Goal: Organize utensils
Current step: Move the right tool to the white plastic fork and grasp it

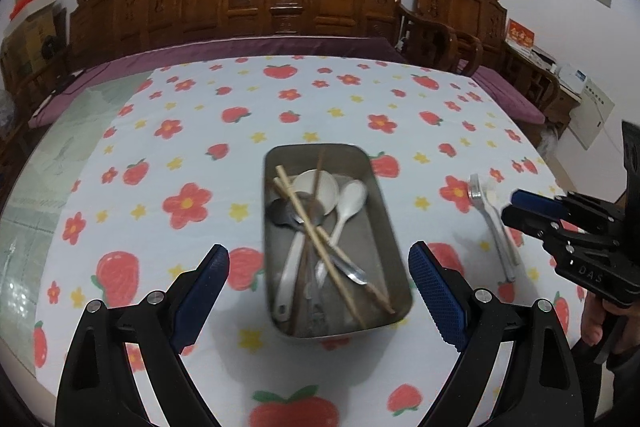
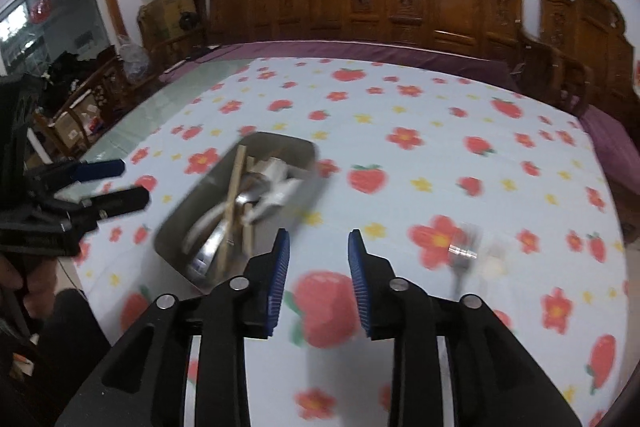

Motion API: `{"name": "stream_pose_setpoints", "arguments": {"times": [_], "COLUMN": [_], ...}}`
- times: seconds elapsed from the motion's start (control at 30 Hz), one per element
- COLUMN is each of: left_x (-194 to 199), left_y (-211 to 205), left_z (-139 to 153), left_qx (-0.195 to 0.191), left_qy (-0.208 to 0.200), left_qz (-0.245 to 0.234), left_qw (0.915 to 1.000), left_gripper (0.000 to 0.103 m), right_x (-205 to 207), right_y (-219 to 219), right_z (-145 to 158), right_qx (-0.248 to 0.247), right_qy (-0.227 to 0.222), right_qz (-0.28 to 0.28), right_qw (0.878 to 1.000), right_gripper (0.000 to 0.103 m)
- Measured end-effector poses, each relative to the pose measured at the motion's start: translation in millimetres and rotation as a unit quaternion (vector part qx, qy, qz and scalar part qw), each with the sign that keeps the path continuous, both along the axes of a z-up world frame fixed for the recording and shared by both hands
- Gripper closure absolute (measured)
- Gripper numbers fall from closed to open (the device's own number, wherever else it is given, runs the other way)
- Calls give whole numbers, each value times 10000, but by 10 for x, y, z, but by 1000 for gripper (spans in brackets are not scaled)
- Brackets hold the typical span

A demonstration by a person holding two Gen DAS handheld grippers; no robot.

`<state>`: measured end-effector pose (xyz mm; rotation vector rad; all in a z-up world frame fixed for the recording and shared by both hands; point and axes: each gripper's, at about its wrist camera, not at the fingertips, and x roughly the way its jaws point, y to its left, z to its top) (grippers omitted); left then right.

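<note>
While tilted down over the strawberry tablecloth (image 1: 280, 99): left gripper (image 1: 319, 267) above the metal tray (image 1: 394, 251), jaws wide, nothing between the pads. Right gripper (image 2: 318, 267) also angled down, jaws partly apart, empty, over bare cloth between tray and fork (image 1: 490, 223). Inside the tray: chopsticks (image 1: 320, 247), white spoons (image 1: 348, 207), a dark ladle (image 1: 284, 213), crossed in a heap. Fork flat on the cloth, right of the tray, well apart from it.

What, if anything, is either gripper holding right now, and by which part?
Nothing is held. The left gripper stands open above the metal tray, and the right gripper is open with only tablecloth between its pads.
</note>
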<state>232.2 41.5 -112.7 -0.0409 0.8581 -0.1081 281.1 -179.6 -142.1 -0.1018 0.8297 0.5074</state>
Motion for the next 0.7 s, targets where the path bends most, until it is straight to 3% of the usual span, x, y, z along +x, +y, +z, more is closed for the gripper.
{"name": "stream_pose_setpoints", "arguments": {"times": [0.3,0.7], "left_x": [90,283], "left_y": [-517,-1053], "left_z": [-114,-423], "left_qx": [-51,20], "left_qy": [-12,205], "left_qz": [-371,-717], "left_qw": [9993,9972], "left_gripper": [16,16], "right_x": [102,617], "right_y": [-806,-964], "right_z": [-419,-990], "right_qx": [-537,-597], "right_qy": [239,863], "right_qz": [-701,-986], "right_qw": [9958,9896], "right_gripper": [67,67]}}
